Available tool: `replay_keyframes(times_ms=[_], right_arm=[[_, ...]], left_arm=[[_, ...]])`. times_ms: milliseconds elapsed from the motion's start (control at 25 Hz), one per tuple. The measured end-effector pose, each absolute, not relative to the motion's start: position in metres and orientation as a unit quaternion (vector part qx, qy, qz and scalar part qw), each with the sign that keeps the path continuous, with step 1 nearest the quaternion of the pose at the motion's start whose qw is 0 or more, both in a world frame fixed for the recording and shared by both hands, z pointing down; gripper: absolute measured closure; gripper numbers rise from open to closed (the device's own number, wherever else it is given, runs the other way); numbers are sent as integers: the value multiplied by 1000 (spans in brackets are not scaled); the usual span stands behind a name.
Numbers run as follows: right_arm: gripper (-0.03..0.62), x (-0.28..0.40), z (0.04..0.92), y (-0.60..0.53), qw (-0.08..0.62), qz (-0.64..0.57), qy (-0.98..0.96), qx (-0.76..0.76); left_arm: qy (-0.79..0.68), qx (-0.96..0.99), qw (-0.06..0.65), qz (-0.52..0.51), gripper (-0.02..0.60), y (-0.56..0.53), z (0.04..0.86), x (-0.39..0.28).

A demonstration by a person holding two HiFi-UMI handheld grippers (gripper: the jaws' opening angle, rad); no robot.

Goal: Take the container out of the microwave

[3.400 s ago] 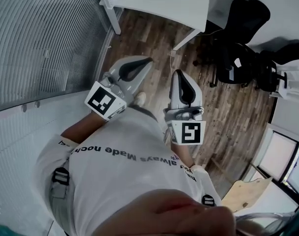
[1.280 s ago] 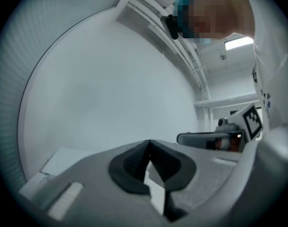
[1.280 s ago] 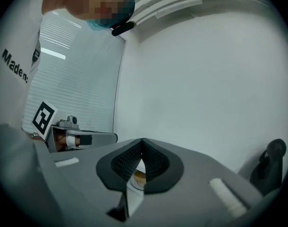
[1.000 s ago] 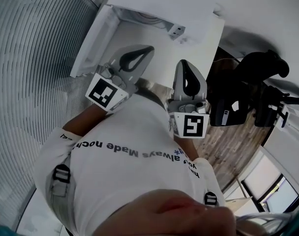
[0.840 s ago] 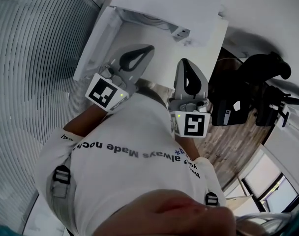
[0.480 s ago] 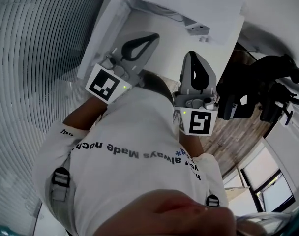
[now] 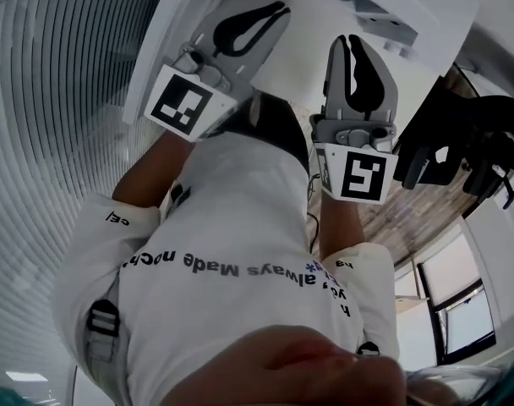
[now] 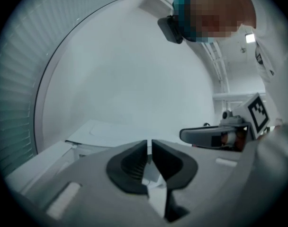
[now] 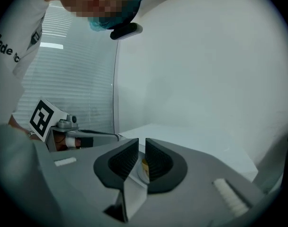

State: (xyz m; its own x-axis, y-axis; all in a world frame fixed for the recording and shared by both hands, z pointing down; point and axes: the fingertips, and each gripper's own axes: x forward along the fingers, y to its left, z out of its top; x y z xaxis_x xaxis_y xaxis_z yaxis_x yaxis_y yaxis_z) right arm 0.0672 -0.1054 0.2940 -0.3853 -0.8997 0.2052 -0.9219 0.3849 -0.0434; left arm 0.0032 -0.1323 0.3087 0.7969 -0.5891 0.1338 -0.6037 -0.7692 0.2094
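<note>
1. Evidently early in the approach, both grippers pointed side by side at the white box (image 7: 409,2) ahead, probably the microwave.
2. The left gripper (image 8: 149,148) kept its jaws a slit apart, gripping nothing.
3. The right gripper (image 9: 142,148) had just been opening its jaws with nothing held between them, likely readying a grasp.
4. No view showed the container; it was presumably inside.

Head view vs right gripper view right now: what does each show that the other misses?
Head view only: wood floor, the marker cube on the right gripper. Right gripper view only: the black head camera. Shared: left gripper, right gripper with jaws just opened slightly, clamping nothing, window blinds, the printed shirt.
</note>
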Motion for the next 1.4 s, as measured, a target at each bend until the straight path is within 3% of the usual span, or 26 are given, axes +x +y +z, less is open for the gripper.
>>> replay_keyframes(times_ms=[680, 1400], right_arm=[[487, 52, 457, -208, 100, 111, -801, 580], [439, 56, 492, -289, 103, 115, -772, 616]], left_arm=[[-374, 920, 111, 46, 545, -192, 450, -12], [-403, 908, 102, 52, 545, -246, 473, -19]])
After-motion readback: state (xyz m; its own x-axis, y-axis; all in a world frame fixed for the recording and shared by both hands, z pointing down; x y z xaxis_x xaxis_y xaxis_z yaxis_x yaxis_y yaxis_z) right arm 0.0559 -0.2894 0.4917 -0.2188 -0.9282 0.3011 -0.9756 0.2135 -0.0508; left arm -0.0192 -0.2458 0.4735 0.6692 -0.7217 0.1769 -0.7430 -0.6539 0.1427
